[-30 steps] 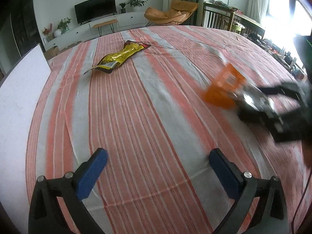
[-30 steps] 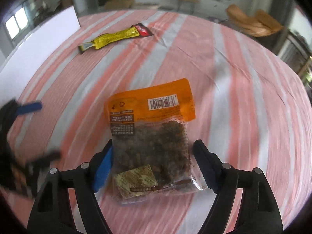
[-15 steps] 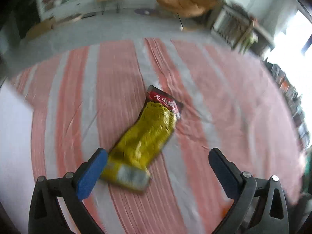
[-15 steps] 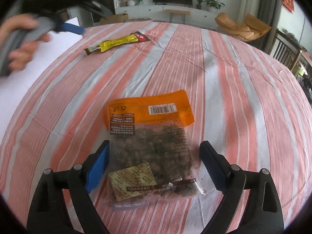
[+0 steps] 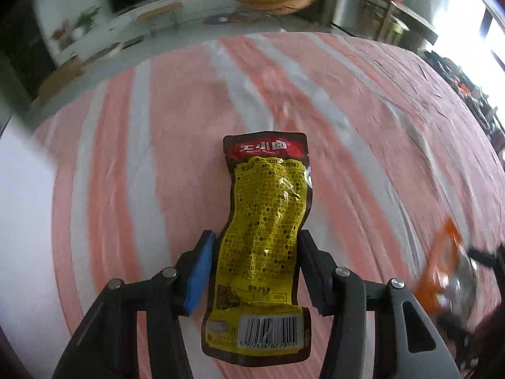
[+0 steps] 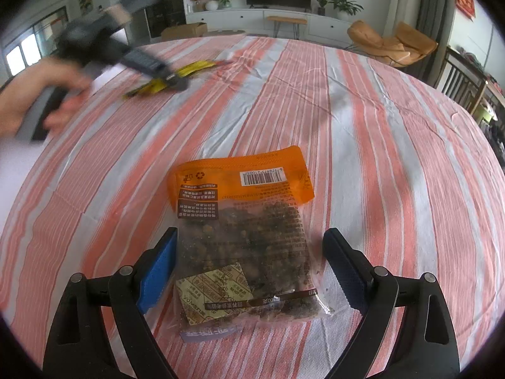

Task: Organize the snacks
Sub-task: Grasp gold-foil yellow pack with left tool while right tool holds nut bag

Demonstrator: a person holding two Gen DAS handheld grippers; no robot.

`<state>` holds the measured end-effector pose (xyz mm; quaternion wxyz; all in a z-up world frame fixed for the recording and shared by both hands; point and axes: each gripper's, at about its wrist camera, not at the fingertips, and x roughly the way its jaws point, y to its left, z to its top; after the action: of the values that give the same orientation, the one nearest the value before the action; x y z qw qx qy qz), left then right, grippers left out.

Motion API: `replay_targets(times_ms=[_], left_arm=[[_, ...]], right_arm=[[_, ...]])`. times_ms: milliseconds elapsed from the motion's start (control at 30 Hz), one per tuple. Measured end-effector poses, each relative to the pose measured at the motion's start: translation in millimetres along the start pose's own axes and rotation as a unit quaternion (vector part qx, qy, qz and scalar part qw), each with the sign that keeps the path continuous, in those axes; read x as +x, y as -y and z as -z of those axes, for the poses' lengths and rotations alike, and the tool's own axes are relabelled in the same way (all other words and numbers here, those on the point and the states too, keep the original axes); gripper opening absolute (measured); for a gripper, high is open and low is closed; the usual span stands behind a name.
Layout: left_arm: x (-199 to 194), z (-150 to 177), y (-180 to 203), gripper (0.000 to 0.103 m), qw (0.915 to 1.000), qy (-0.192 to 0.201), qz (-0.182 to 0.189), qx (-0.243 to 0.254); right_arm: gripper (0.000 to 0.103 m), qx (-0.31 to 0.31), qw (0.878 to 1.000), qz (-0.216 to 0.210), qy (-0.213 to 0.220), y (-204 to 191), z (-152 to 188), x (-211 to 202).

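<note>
A yellow snack packet [image 5: 268, 221] with a red top and a barcode lies lengthwise between the jaws of my left gripper [image 5: 256, 237]. The jaws are closing and both pads sit at the packet's edges; the packet looks sharp while the cloth behind is blurred. In the right wrist view a hand [image 6: 38, 94] holds that left gripper [image 6: 170, 79] over the yellow packet [image 6: 195, 66] at the far left. My right gripper [image 6: 251, 237] stands open astride an orange-topped clear bag of brown snacks [image 6: 243, 230] lying flat; the right pad is clear of it.
A red-and-white striped cloth [image 6: 378, 158] covers the round table. A white board [image 5: 22, 221] lies along the table's left side. The orange bag [image 5: 442, 262] shows blurred at the right of the left wrist view. Chairs and a TV cabinet stand beyond the table.
My left gripper travelled across the table to the yellow packet and its jaws narrowed from wide to the packet's width. The right gripper's jaws widened a little around the orange bag and stayed put.
</note>
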<state>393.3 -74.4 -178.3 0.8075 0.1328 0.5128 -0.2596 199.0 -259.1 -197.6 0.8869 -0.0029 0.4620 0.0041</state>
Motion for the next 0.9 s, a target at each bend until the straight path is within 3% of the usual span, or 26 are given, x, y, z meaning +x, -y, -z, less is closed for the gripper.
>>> replay_targets(times_ms=[200,233,267,300,433,633,900], left_arm=[[-57,132,29,0.059,0.9966,0.035,-0.013,-0.074],[-62,146,35,0.070,0.9958,0.041,-0.014,-0.081],[-63,153,41,0.092,0.9955,0.043,-0.013,-0.083],[-64,161,42,0.101,0.9957,0.042,-0.009,-0.083],[-55,159,52,0.103,0.9964,0.043,-0.049,-0.055],[-55,162,45,0.103,0.9930,0.082,-0.058,-0.061],[-55,159,45,0.103,0.9925,0.085,-0.061,-0.063]], right_arm=[[0.093,0.000,1.000,0.000,0.000,1,0,0],[0.093,0.000,1.000,0.000,0.000,0,0,0],[0.093,0.000,1.000,0.000,0.000,1,0,0],[0.093,0.000,1.000,0.000,0.000,1,0,0],[0.093,0.000,1.000,0.000,0.000,0,0,0],[0.094,0.001,1.000,0.003,-0.001,0,0,0],[0.098,-0.002,1.000,-0.002,-0.004,-1,0,2]])
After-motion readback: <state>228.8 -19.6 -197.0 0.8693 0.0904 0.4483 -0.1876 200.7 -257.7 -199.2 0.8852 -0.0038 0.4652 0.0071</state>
